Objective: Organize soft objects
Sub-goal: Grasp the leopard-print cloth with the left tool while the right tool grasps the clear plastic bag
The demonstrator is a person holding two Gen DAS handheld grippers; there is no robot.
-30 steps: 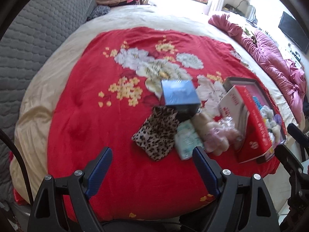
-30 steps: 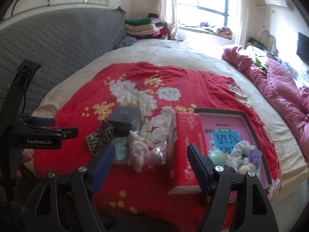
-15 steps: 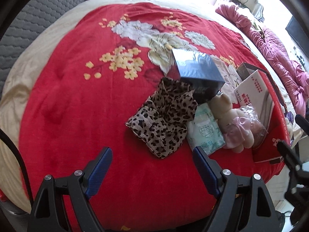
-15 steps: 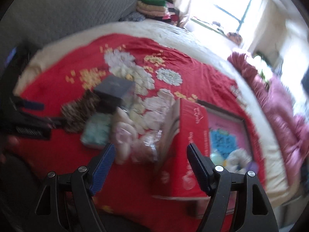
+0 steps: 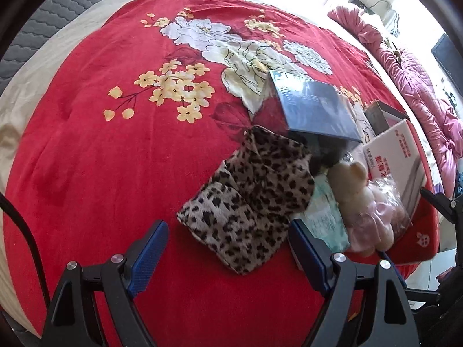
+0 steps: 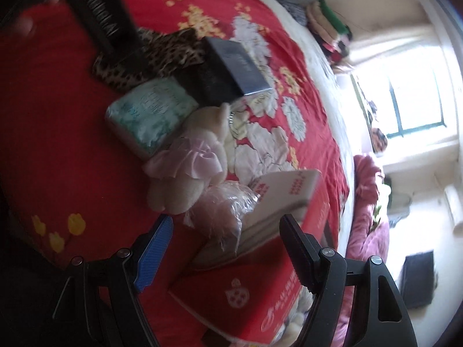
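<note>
Left wrist view:
Left gripper (image 5: 228, 238): jaws wide, nothing between the pads; it hangs above the near edge of the leopard cloth (image 5: 251, 202), not touching it.
Leopard cloth: crumpled on the red blanket (image 5: 115, 159), its far corner against the dark box (image 5: 312, 110).
Tissue pack (image 5: 325, 217): just right of the cloth, partly under its edge and beside the teddy (image 5: 358, 202).
Teddy: lying on its back in a pink dress, with a plastic bag (image 5: 390, 199) against it and the red box lid (image 5: 402, 156) propped up behind.
Progress here: the soft things lie in a loose heap, none lifted.

Right wrist view:
Right gripper (image 6: 225, 240): jaws wide and empty, tilted, aimed at the plastic bag (image 6: 220, 211) and the red box lid (image 6: 292, 199).
Teddy (image 6: 196, 159): between the tissue pack (image 6: 150, 112) and the bag, touching both.
Leopard cloth (image 6: 150, 55): farther off, partly behind the left gripper's dark frame.
Tray under the lid: mostly hidden; a few pale soft items show at its low edge, too blurred to name.
Done: seemingly only those few items already in the tray.
Left: cloth, teddy, bag and likely the tissue pack all wait to be sorted; by my reading the task is at an early stage.
</note>
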